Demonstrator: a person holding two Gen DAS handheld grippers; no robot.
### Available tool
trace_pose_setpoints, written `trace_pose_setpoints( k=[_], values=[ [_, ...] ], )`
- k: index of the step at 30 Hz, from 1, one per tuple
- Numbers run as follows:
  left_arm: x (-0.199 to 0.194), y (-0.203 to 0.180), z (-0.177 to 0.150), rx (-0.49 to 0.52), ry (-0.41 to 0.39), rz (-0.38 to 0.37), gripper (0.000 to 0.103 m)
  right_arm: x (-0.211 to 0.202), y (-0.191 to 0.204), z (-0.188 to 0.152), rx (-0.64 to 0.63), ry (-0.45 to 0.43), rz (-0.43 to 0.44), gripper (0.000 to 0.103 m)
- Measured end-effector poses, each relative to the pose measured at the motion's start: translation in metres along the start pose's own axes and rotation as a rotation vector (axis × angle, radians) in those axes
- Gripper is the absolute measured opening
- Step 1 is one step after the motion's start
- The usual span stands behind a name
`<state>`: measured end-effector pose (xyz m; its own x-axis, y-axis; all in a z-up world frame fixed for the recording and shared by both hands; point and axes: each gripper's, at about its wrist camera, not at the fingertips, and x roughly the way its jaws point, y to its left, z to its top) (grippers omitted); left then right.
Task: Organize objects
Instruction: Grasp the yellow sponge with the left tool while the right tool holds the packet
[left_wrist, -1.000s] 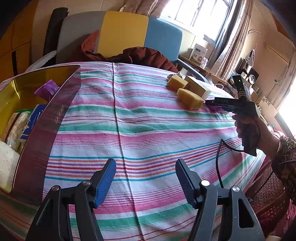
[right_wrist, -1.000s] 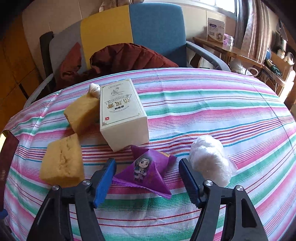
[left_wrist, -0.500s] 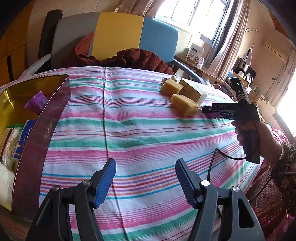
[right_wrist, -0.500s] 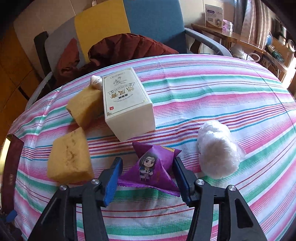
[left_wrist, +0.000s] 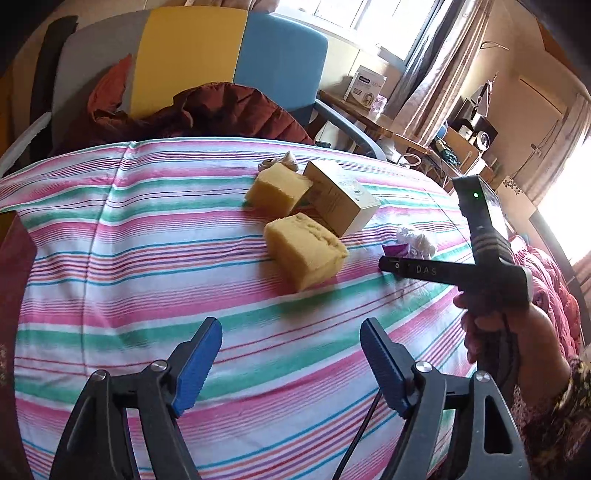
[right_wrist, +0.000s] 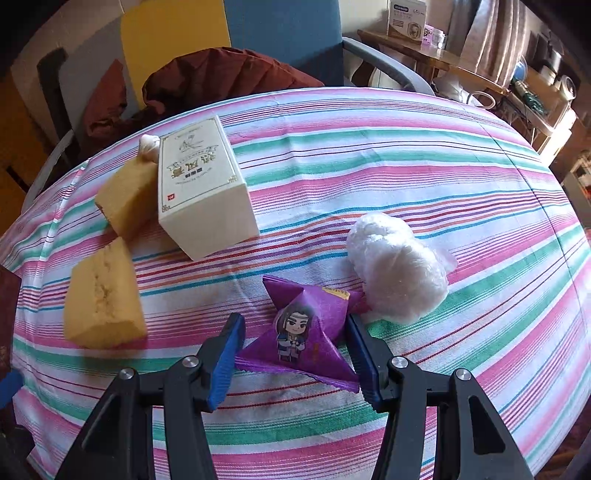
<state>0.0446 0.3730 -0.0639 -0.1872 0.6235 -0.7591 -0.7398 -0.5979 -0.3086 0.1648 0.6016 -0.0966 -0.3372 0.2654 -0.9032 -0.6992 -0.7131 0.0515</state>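
Striped-cloth bench (right_wrist: 369, 155): right gripper (right_wrist: 295, 354) fingers clamp the purple foil snack packet (right_wrist: 306, 332); left gripper (left_wrist: 291, 365) opening, empty; lift next.

Woven striped cloth on table (right_wrist: 369, 155); porous, rough yellow sponge blocks (right_wrist: 103, 295); glossy purple foil packet (right_wrist: 306, 332); matt cardboard box (right_wrist: 203, 192); crinkled clear plastic wad (right_wrist: 399, 269).

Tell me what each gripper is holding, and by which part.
Right gripper is shut on the purple snack packet, pinching its two sides. Left gripper is opening over bare cloth, holding nothing.
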Motion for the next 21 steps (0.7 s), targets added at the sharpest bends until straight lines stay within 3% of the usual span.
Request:
trace_pose_setpoints(
  k=[5,10,17,21],
  values=[
    [0.04,-0.016,0.029,-0.043,0.041,0.024,0.079,0.0,-0.004,0.001,0.008,0.007,-0.004,0.057],
    [0.075,-0.027,0.049,-0.054,0.062,0.095,0.083,0.0,-0.009,0.004,0.006,0.012,0.0,0.057],
    [0.097,-0.03,0.05,-0.004,0.064,0.16,0.083,0.0,-0.009,0.006,-0.003,0.014,-0.006,0.057],
    [0.094,-0.02,0.042,0.039,0.02,0.142,0.078,0.0,-0.004,0.01,0.003,0.015,-0.003,0.057]
  ],
)
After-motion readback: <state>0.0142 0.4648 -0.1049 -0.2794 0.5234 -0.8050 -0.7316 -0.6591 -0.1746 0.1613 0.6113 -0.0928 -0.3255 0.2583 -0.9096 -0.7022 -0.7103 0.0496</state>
